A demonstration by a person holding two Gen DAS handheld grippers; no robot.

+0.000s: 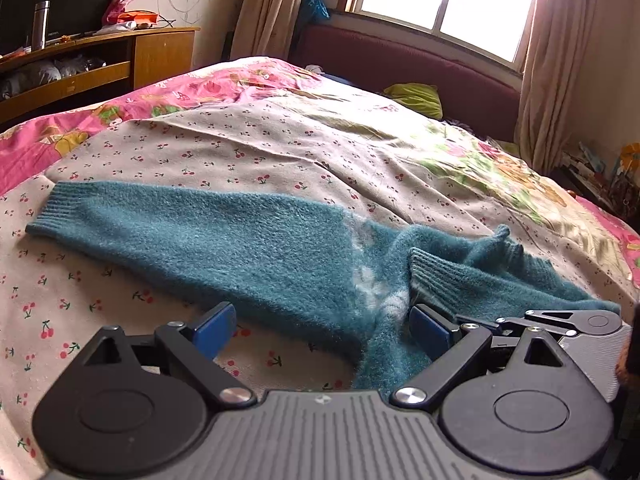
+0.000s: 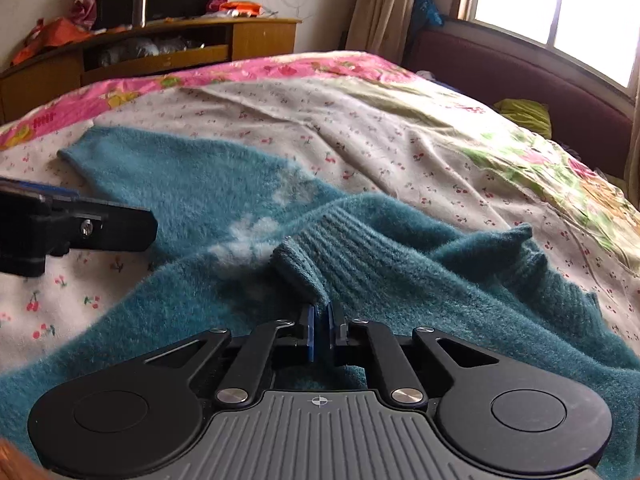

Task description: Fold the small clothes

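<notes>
Nearest the right wrist camera, the right hand-held gripper (image 2: 320, 322) has its blue pads pinched onto a ribbed cuff of the one teal sweater (image 2: 208, 184). Beside it, the left hand-held gripper (image 1: 322, 330) stands wide open, its fingers (image 1: 216, 326) straddling the sweater's near edge without pressing it. Beyond both, the sweater lies flat on the bed (image 1: 280, 136), its long axis running left to right, one sleeve reaching far left.

Teal sweater (image 1: 248, 248), cherry-print sheet (image 1: 280, 140)
</notes>
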